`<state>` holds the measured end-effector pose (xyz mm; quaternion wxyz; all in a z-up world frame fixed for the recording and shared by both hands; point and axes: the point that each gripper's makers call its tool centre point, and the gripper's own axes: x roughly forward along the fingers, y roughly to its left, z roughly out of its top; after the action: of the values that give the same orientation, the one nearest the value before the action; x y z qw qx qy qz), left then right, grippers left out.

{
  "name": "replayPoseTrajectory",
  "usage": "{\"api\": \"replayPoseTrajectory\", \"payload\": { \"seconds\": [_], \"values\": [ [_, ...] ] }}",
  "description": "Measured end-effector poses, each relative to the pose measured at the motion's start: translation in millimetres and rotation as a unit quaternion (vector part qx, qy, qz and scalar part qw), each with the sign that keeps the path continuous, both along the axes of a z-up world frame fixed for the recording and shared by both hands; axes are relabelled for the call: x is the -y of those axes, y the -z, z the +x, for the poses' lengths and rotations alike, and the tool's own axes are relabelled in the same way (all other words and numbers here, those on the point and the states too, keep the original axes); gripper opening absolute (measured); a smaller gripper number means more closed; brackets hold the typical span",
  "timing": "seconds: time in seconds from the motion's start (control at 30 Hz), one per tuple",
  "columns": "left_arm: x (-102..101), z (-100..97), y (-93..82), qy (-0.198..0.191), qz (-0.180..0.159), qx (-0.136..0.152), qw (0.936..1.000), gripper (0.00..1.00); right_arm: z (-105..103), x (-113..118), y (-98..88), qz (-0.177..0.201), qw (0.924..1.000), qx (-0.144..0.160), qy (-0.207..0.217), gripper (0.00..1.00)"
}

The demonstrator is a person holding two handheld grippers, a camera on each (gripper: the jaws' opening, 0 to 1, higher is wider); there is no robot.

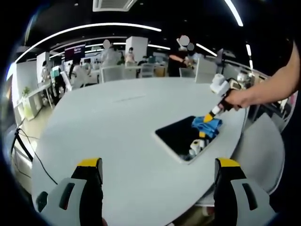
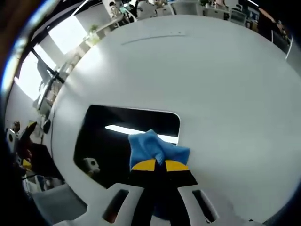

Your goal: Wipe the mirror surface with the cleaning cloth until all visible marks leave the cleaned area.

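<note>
Wiping under way: the right claw (image 2: 155, 165) pinches the blue cloth (image 2: 153, 147) on the mirror (image 2: 108, 141).
Left claw (image 1: 157, 165) hangs open, well back above the table (image 1: 108, 122); next, sweep the glass beyond the cloth.

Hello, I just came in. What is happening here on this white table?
A person is cleaning a mirror that lies flat on the white table. The right gripper is shut on a blue cloth and holds it on the mirror's near part. The left gripper is open above the table, apart from the mirror. I cannot make out any marks on the dark glass.
</note>
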<state>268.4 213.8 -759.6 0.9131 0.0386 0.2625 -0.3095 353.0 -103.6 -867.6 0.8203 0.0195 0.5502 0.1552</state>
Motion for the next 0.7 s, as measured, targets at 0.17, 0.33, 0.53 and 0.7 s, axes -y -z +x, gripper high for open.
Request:
{"api": "replayPoseTrajectory", "payload": {
  "seconds": [0.17,0.33,0.53,0.7],
  "values": [
    [-0.1,0.8,-0.9,0.000,0.000,0.000,1.0000,1.00,0.7,8.2,-0.5,-0.009,0.9999,0.001,0.008,0.00],
    [0.2,0.3,0.8,-0.001,0.000,-0.002,1.0000,1.00,1.0,8.6,0.1,-0.007,0.9999,0.003,0.008,0.00],
    [1.6,-0.6,0.0,0.002,0.000,-0.002,1.0000,1.00,1.4,8.9,1.1,-0.004,0.9999,0.008,0.006,0.00],
    [-0.3,-1.0,-0.5,0.005,0.004,-0.002,1.0000,1.00,0.8,7.6,0.9,-0.011,0.9998,0.014,-0.002,0.00]
  ]
}}
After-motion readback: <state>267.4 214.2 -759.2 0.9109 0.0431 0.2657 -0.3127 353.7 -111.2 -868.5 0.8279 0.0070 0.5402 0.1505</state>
